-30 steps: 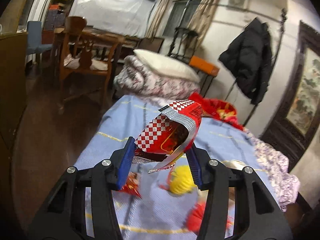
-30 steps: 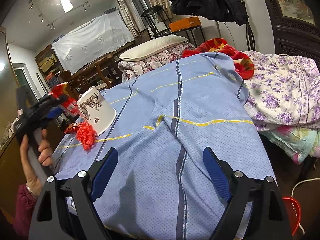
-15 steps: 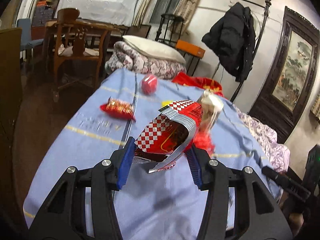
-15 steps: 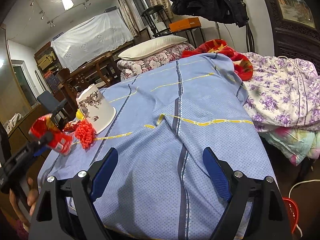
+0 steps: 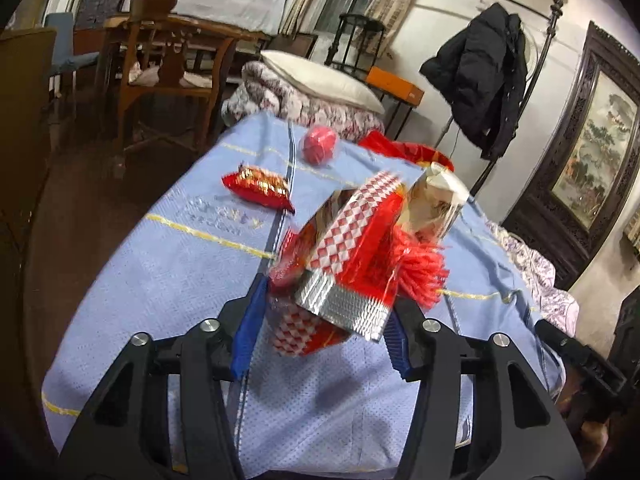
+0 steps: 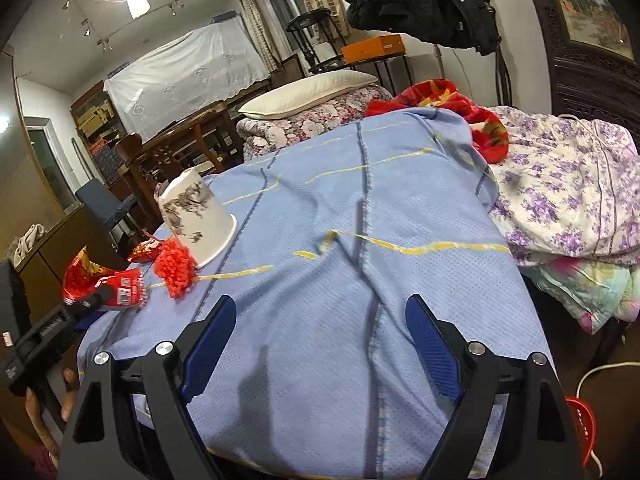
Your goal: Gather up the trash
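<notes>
While we hold the left gripper (image 5: 324, 320) low over the near edge of the bed (image 5: 168, 264), the red checkered wrapper (image 5: 348, 256) sits right between its jaws, which look spread a bit wider than the bag; the frame is blurred there, so we cannot tell whether the pads actually pinch it or it is loose. The wrapper's long axis runs forward and up from the jaws, foil seam end nearest us. It is crinkly foil-lined plastic, light and floppy, silver serrated seam, red-white check print. Past it on the blue waffle-textured blanket: a red pompom (image 5: 420, 272) just behind the wrapper, an upturned paper cup (image 5: 438, 208) touching the pompom, a flat red snack packet (image 5: 256, 188) to the left, and a round pink ball (image 5: 319, 145) farther back. Our right gripper (image 6: 320, 340) hovers over bare blanket with jaws wide apart and nothing in them, well apart from all the trash, so we judge the left hand nearer for the next pickup.
</notes>
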### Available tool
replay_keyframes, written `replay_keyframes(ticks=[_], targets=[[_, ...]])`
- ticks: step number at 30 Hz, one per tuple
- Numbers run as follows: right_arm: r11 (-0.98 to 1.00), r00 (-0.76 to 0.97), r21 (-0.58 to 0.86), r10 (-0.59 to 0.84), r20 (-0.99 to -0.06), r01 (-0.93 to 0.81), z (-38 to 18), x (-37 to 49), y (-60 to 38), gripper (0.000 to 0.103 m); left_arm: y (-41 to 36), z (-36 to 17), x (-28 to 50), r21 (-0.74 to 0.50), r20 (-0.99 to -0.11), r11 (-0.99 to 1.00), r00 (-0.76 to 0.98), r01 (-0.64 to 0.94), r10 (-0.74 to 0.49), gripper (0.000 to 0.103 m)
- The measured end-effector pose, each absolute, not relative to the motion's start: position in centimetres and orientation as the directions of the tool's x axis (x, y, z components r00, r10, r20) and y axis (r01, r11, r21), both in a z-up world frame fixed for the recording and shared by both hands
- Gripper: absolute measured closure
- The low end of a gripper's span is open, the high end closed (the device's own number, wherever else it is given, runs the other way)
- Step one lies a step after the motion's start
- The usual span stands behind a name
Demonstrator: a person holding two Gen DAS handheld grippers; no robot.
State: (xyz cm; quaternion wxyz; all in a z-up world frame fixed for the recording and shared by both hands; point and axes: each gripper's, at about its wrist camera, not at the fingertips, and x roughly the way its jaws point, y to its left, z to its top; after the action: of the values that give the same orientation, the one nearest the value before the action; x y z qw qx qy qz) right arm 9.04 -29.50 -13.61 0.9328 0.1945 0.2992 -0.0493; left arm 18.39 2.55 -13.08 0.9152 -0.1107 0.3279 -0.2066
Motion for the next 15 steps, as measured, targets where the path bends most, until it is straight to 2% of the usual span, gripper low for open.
replay_keyframes(ticks=[6,11,15], targets=[[0.924,0.822,0.373,0.145,-0.551,0.087,-11.8,12.8,-26.2,0.017,2.2,-13.8,19.0,-0.373,-0.580,0.880,0.666,0.294,-0.469,0.047],[0.941,0.813,0.340,0.192,-0.550,0.007,-10.2,17.7,-22.7,0.017,2.0,-13.6,18.5,-0.354,-0.566,0.884,0.683,0.304,-0.462,0.047],[0.949,0.798,0.316,0.182,-0.575,0.011,-10.0,21.3,-21.0,0.018,2.5,-13.8,18.9,-0.384,-0.564,0.871,0.669,0.306,-0.484,0.046]])
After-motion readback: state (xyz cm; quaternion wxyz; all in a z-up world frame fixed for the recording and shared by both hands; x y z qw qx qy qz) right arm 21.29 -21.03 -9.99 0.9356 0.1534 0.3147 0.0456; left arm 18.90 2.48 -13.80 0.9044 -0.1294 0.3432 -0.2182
